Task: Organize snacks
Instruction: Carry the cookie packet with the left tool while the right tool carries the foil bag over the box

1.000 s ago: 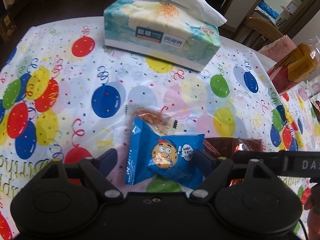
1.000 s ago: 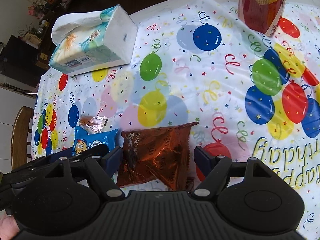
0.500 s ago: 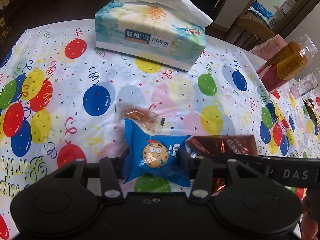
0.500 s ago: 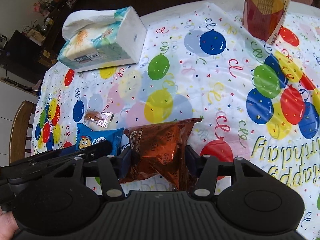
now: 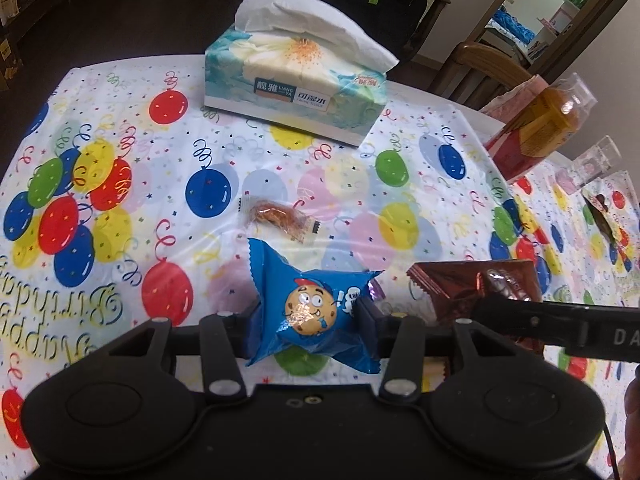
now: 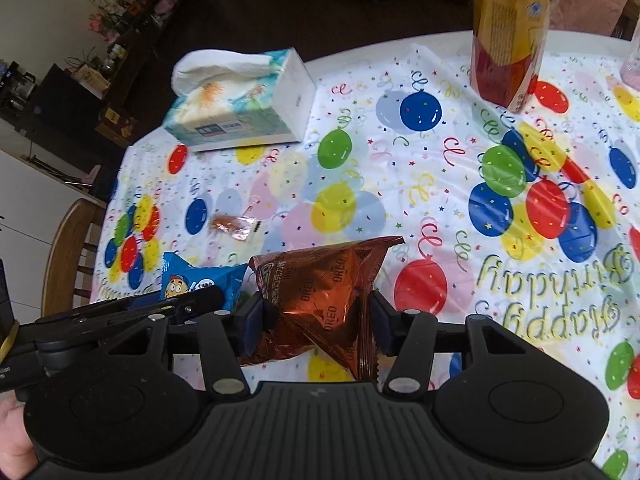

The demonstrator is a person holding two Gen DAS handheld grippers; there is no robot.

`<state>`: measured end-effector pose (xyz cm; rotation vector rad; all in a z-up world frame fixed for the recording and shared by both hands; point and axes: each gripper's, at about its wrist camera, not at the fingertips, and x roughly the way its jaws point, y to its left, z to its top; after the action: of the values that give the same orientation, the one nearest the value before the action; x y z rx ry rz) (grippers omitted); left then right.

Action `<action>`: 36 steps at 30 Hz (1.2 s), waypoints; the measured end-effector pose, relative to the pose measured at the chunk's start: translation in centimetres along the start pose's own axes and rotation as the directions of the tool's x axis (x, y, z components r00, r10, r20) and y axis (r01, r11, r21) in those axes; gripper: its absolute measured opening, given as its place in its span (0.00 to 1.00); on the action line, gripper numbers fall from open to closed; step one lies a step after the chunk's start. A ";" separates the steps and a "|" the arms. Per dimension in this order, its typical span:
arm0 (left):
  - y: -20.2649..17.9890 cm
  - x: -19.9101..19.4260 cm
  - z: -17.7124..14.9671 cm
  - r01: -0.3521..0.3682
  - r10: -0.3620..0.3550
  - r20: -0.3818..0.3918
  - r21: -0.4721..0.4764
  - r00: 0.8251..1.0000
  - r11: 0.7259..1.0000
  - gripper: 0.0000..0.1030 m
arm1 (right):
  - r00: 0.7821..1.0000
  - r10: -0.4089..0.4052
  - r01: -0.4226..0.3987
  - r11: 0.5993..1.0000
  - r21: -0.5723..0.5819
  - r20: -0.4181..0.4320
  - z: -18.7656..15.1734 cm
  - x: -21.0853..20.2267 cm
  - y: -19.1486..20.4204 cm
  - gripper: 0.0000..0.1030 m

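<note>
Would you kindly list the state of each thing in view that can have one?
Left claw: shut on the blue cookie packet, sealed.
Right claw: shut on the brown Oreo packet, sealed and crumpled.
Small clear snack packet: sealed, lying flat on the tablecloth, ungripped.
Tissue pack: open, a tissue sticking out.
Orange bottle: upright; cap out of view.

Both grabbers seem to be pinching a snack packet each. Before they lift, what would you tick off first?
1. Left gripper shut on the blue cookie packet: ok.
2. Right gripper shut on the brown Oreo packet: ok.
3. Grip centred on each packet: ok.
4. Small clear-wrapped snack lies apart from both packets: ok.
5. The two grippers sit close side by side; room to lift without bumping: cannot tell.
6. Where the packets should go: cannot tell.
</note>
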<state>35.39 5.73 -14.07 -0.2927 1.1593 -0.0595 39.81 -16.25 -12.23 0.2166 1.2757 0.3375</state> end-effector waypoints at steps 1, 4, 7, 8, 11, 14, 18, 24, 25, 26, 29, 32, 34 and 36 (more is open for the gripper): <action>-0.1 -0.5 -0.1 0.002 -0.002 0.003 0.003 1.000 1.000 0.44 | 1.000 0.003 -0.003 1.000 -0.004 0.005 -0.2 -0.6 0.1 0.52; -0.2 -2.0 -0.6 0.014 -0.014 0.017 0.009 1.000 1.000 0.44 | 1.000 0.002 -0.001 1.000 -0.018 0.022 -1.0 -2.5 0.6 0.52; -0.4 -3.6 -1.1 0.026 -0.027 0.029 0.017 0.999 1.000 0.44 | 0.999 -0.007 0.008 0.999 -0.033 0.038 -1.8 -4.2 1.2 0.52; -0.4 -4.1 -1.3 0.030 -0.030 0.032 0.022 0.999 0.999 0.44 | 0.999 -0.007 0.008 0.999 -0.034 0.044 -2.1 -4.7 1.3 0.52; -0.6 -5.8 -2.1 0.042 -0.044 0.039 0.037 0.998 0.998 0.44 | 0.998 -0.004 0.006 0.999 -0.046 0.056 -3.2 -6.3 1.8 0.52; -0.7 -7.4 -3.1 0.057 -0.059 0.044 0.050 0.997 0.997 0.44 | 0.998 -0.002 0.006 0.998 -0.063 0.062 -4.4 -7.8 2.5 0.52; -0.8 -9.4 -4.5 0.073 -0.076 0.047 0.069 0.996 0.995 0.44 | 0.997 0.008 -0.002 0.996 -0.087 0.073 -6.5 -9.7 3.5 0.52; -1.0 -12.9 -7.0 0.105 -0.111 0.055 0.102 0.992 0.989 0.44 | 0.994 0.019 -0.008 0.994 -0.108 0.103 -9.5 -12.8 4.7 0.52; -1.2 -13.4 -7.5 0.111 -0.117 0.054 0.109 0.992 0.988 0.44 | 0.994 0.022 -0.010 0.994 -0.111 0.105 -10.0 -13.2 4.8 0.52; -1.3 -13.9 -8.0 0.116 -0.123 0.053 0.118 0.991 0.986 0.44 | 0.994 0.021 -0.009 0.993 -0.114 0.108 -10.5 -13.6 4.9 0.52; -1.5 -15.0 -9.4 0.129 -0.136 0.045 0.139 0.990 0.982 0.44 | 0.994 0.022 -0.008 0.993 -0.120 0.110 -12.2 -14.6 5.1 0.52; -1.7 -15.7 -11.0 0.142 -0.149 0.035 0.160 0.988 0.977 0.44 | 0.994 0.020 -0.007 0.993 -0.119 0.108 -13.9 -15.1 4.9 0.52; -1.7 -16.0 -12.1 0.148 -0.155 0.025 0.171 0.988 0.974 0.44 | 0.995 0.015 -0.003 0.993 -0.118 0.103 -15.0 -15.3 4.8 0.52; -1.8 -16.2 -13.0 0.154 -0.159 0.015 0.178 0.987 0.972 0.44 | 0.995 0.015 -0.004 0.994 -0.113 0.096 -16.0 -15.3 4.6 0.52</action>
<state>17.21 4.66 -3.90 -0.2264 1.0923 -0.2941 20.05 -17.93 -1.41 0.1410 1.1570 0.4013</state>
